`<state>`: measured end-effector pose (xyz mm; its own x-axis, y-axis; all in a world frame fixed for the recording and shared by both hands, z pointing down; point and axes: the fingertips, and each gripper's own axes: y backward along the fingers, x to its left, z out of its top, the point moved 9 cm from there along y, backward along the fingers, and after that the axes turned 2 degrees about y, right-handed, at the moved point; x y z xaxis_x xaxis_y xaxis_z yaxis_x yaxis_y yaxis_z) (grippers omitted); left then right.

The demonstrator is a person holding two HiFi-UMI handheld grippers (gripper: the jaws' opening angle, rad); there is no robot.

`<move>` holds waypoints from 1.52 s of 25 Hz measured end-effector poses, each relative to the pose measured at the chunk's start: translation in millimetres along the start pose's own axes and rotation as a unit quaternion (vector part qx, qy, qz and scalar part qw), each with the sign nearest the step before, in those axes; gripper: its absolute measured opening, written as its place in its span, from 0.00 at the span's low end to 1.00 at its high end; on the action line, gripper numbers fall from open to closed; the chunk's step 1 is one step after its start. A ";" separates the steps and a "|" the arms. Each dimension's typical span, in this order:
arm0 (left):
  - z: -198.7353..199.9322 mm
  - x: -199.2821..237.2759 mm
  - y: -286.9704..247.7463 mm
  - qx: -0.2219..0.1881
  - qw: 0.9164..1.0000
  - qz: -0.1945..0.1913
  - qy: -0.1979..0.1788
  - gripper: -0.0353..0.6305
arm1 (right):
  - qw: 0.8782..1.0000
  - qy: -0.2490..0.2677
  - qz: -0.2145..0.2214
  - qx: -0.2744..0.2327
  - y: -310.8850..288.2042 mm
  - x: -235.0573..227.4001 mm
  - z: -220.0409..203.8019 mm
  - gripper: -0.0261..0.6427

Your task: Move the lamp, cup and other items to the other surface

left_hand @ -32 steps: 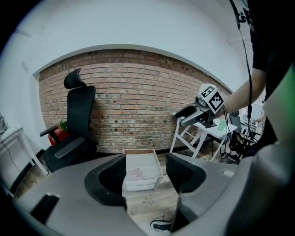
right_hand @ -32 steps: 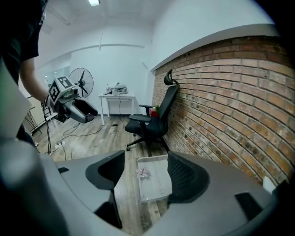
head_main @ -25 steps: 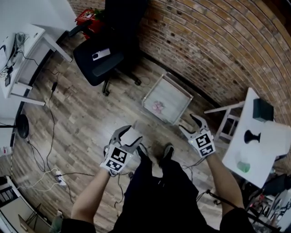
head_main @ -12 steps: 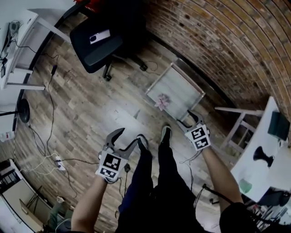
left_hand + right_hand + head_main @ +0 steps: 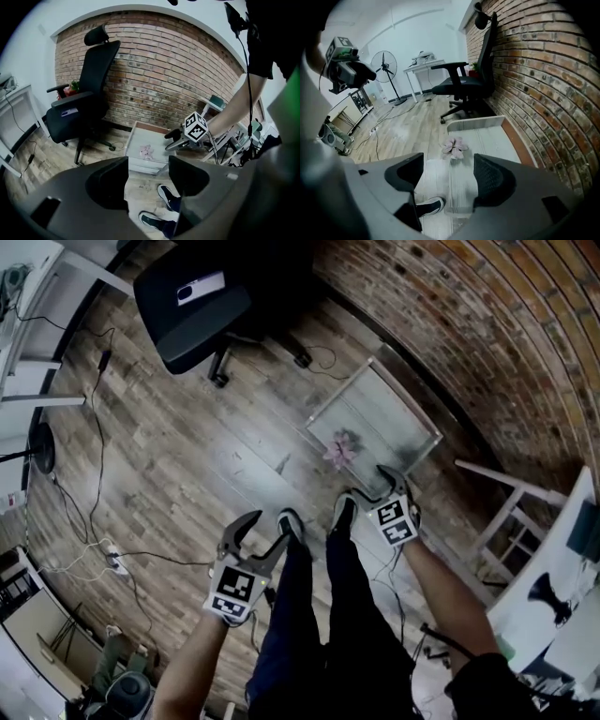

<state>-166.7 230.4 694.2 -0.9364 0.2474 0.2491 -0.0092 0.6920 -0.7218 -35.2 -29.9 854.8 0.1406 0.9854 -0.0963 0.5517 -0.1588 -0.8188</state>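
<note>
The view was swung over the last second from the white table [image 5: 562, 554] toward the low surface [image 5: 398, 418] by the brick wall. Both tongs were carried along empty, so no task item was judged to be in transit. The lamp [image 5: 553, 593] was left on the white table at far right, well apart from both tongs. The cup was possibly at that table's lower edge, too small to confirm. A pink flower [image 5: 339, 448] was noted on the low surface, near the right gripper [image 5: 368, 484], whose jaws were opening on nothing. The left gripper [image 5: 266, 529] was held wide and empty over the floor.
</note>
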 end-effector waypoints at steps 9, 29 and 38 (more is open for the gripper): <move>-38.5 24.9 -13.6 0.029 0.999 0.008 0.037 0.45 | 0.996 -0.094 -0.010 0.010 -83.3 -8.0 -4.5 0.56; -97.5 81.0 -21.4 0.048 0.995 0.031 0.078 0.45 | 0.997 -0.062 -0.024 0.051 -192.9 -9.5 -11.5 0.55; -84.3 74.8 -17.6 0.032 0.997 0.020 0.060 0.44 | 0.998 -0.045 -0.027 0.045 -155.5 -7.0 11.7 0.48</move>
<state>-206.9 293.8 780.0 -0.8875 0.3562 0.2925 0.0010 0.6361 -0.7716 -131.6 -11.4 976.2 0.0355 0.9946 -0.0971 0.4800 -0.1022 -0.8713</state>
